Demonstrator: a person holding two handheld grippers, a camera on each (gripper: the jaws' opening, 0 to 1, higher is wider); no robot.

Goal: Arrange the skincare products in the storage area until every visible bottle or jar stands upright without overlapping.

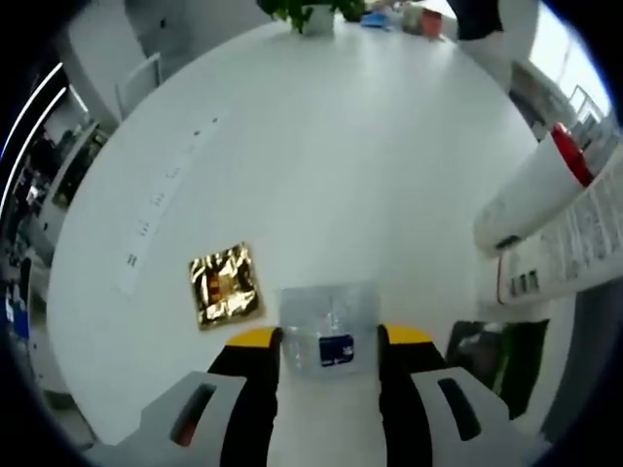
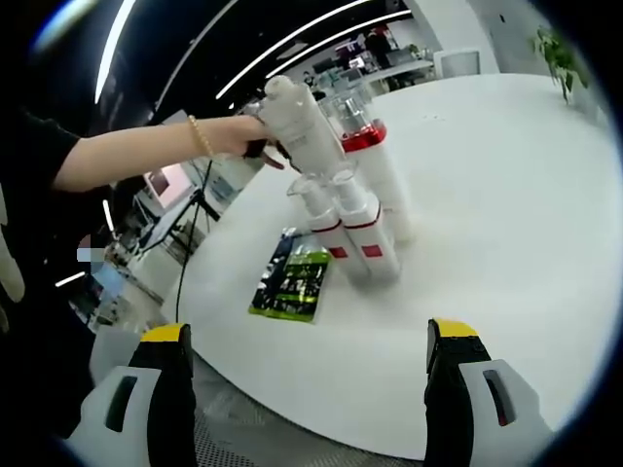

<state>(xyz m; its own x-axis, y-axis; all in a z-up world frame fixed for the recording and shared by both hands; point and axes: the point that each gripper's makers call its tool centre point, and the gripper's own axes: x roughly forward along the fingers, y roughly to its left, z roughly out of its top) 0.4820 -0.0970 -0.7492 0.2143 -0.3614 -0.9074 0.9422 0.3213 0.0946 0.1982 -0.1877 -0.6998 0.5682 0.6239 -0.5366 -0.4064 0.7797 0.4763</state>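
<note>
White round tabletop (image 1: 321,146) in an office, left gripper (image 1: 330,342) jaws clenched on a clear plastic jar (image 1: 328,328), gold foil sachet (image 1: 225,284) just beside, right gripper (image 2: 307,341) jaws released and apart, white red-banded bottles (image 2: 360,219) clustered near a green packet (image 2: 294,277), a hand (image 2: 241,134) holding a white bottle (image 2: 300,125) above them.

gold foil sachet (image 1: 225,285) | white, red-banded bottles (image 2: 362,229) | green-black packet (image 2: 292,276) | white table (image 1: 321,156)
</note>
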